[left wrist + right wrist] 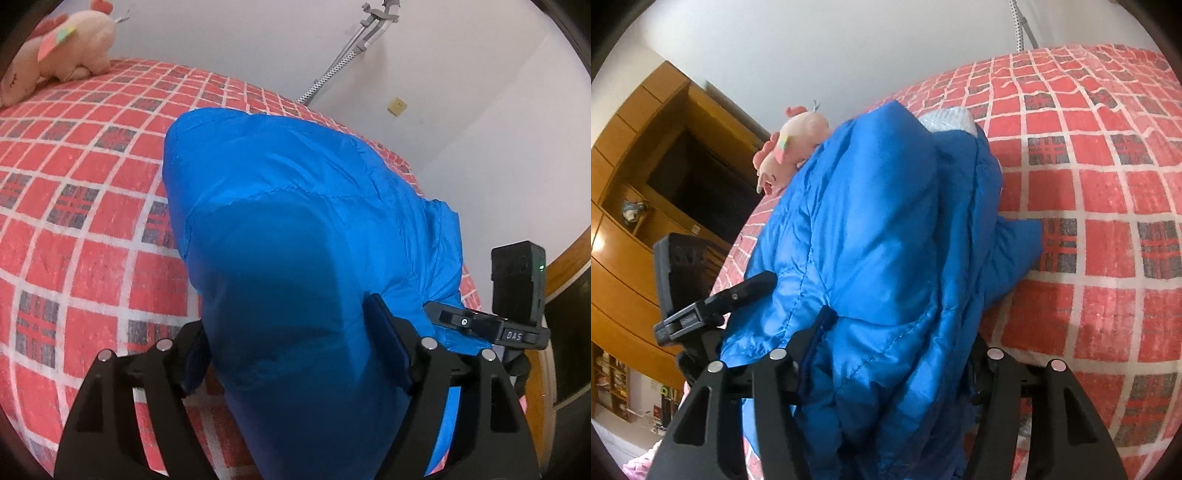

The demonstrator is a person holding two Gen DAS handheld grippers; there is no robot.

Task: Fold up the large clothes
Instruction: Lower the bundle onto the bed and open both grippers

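The blue puffy jacket (295,221) lies bunched on the bed (74,184), which is covered with a red checked blanket. One end of the jacket rises toward the cameras, where both tools have hold of it.

The left hand-held gripper (295,354) is clamped on a thick fold of the jacket, with the fabric filling the space between its two fingers. The right hand-held gripper (890,373) grips another bundle of the same jacket (879,229) in the same way, its fingers pressed against the padded cloth on both sides.

In the left view the right tool shows at the jacket's far edge, so the two grips sit near each other on the same raised end.

A pink plush toy (59,55) rests on the bed beyond the jacket, near the white wall (221,33). A wooden cabinet (646,147) stands beside the bed.
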